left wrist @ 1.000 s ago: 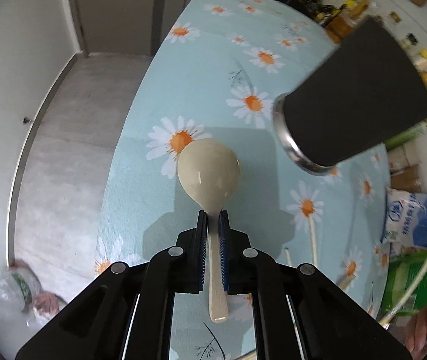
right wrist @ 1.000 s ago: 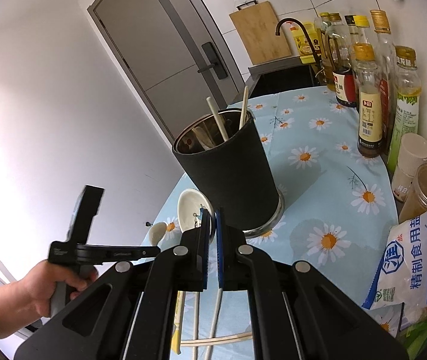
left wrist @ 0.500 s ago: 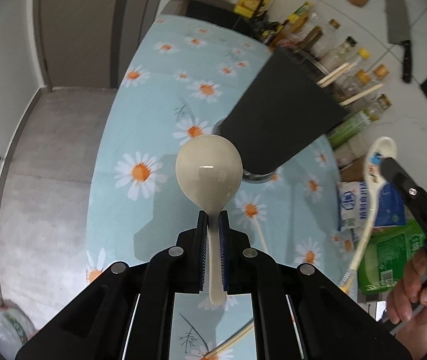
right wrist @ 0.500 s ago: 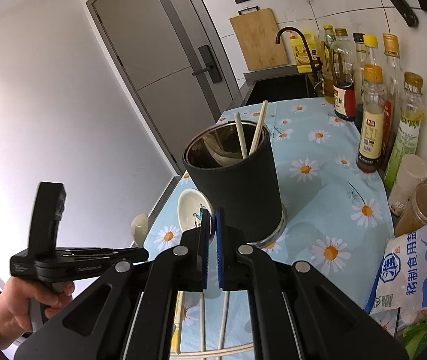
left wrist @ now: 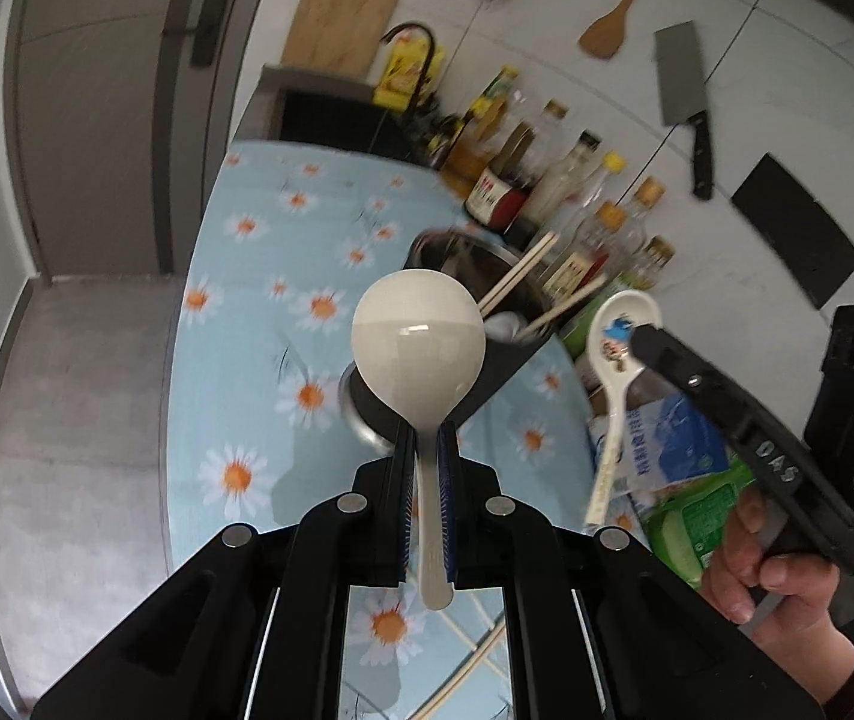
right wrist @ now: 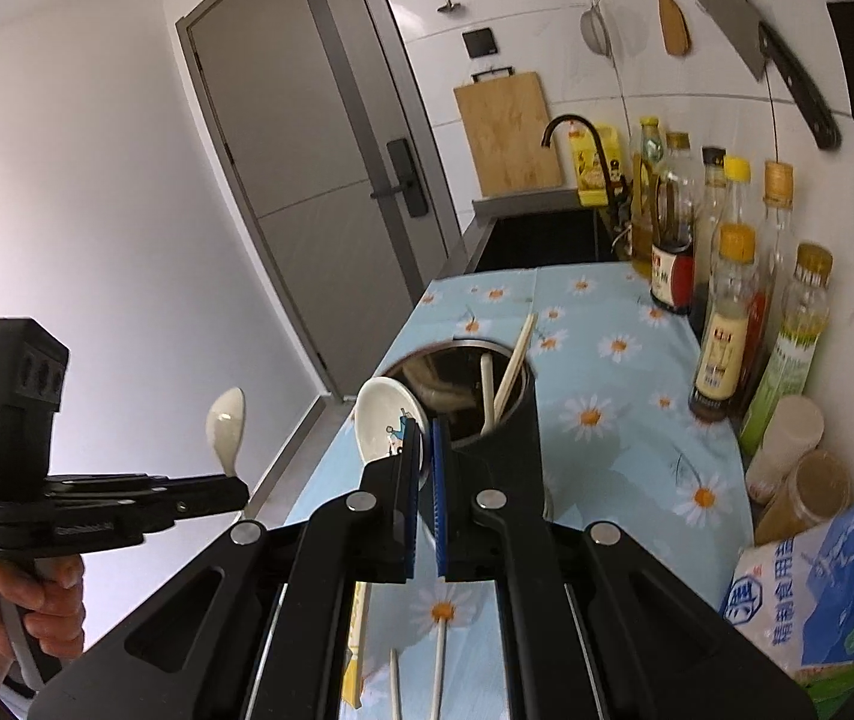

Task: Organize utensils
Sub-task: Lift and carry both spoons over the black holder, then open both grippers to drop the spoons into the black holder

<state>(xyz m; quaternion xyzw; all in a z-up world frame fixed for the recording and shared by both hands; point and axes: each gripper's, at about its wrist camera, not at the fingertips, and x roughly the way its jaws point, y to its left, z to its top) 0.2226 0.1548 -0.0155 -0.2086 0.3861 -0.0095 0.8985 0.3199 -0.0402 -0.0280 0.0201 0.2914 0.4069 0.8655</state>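
Utensils are rising: left claw (left wrist: 425, 468) is gripping the cream spoon (left wrist: 417, 354), right claw (right wrist: 423, 480) the patterned spoon (right wrist: 387, 423), both now nearing the holder (right wrist: 502, 420) at frame centre.

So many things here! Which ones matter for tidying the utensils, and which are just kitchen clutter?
In the job: plain spoon, painted spoon, black holder, chopsticks.
Just around: sauce bottles, salt bag, cutting board, cleaver.
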